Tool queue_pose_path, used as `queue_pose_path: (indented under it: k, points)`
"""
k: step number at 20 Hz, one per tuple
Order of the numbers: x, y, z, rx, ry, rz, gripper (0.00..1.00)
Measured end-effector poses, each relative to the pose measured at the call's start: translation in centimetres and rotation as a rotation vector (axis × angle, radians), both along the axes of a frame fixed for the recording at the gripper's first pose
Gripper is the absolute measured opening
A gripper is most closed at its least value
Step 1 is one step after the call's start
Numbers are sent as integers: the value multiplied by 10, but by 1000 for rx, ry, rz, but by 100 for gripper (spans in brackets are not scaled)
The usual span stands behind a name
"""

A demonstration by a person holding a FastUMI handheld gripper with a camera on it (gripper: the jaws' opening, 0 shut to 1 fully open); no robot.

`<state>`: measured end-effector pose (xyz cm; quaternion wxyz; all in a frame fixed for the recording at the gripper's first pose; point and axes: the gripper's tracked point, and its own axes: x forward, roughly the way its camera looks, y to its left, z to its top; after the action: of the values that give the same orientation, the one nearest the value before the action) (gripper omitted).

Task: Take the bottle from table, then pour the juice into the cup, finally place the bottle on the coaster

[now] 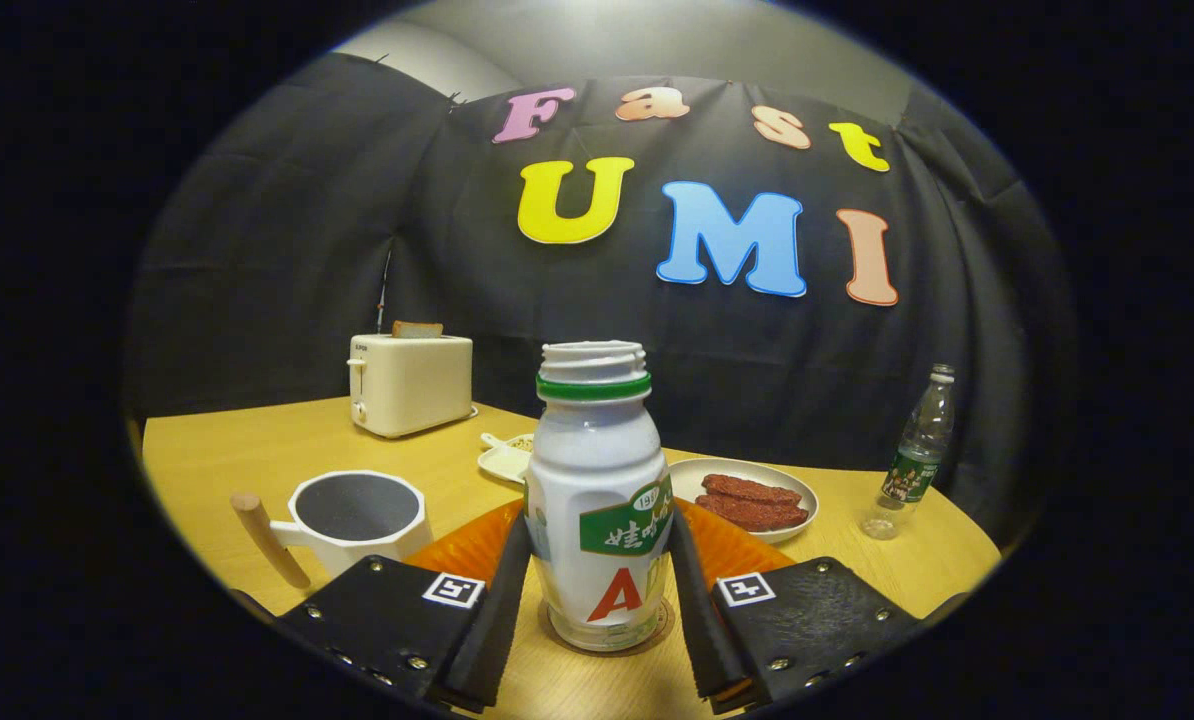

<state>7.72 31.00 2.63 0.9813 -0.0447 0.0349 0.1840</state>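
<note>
A: Where the two fingers [502,590] are seen, what is located between them?

B: The bottle [597,500] is located between them, upright and uncapped, standing on a round coaster [657,632] on the bench [227,450]. Both fingers are pressed against its sides, so the claw [597,590] is clenched on the bottle.

A: Where is the cup [357,520] positioned?

B: The cup is positioned left of the bottle, just beyond the left finger, its wooden handle pointed away from the bottle. An orange mat [467,548] is seen behind the bottle.

A: What else is carried by the bench?

B: A toaster [412,383] with a bread slice [417,329] is set at the far left. A plate [802,492] holding reddish strips [752,502] is placed right of the bottle, and a clear water bottle [917,450] is stood well apart at the right. A small white dish [502,458] is partly hidden behind the bottle.
</note>
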Motion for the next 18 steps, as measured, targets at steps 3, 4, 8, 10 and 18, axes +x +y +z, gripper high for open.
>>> queue_pose_path:
  k: [3,4,8,10,18]
  points:
    - [6,-5,-3,45,10,-12,70]
    - [8,-7,-2,60,9,-16,70]
    - [12,-13,-5,125,8,-25,70]
    - [12,-12,-6,123,6,-24,70]
    - [14,-7,-6,89,-8,-14,81]
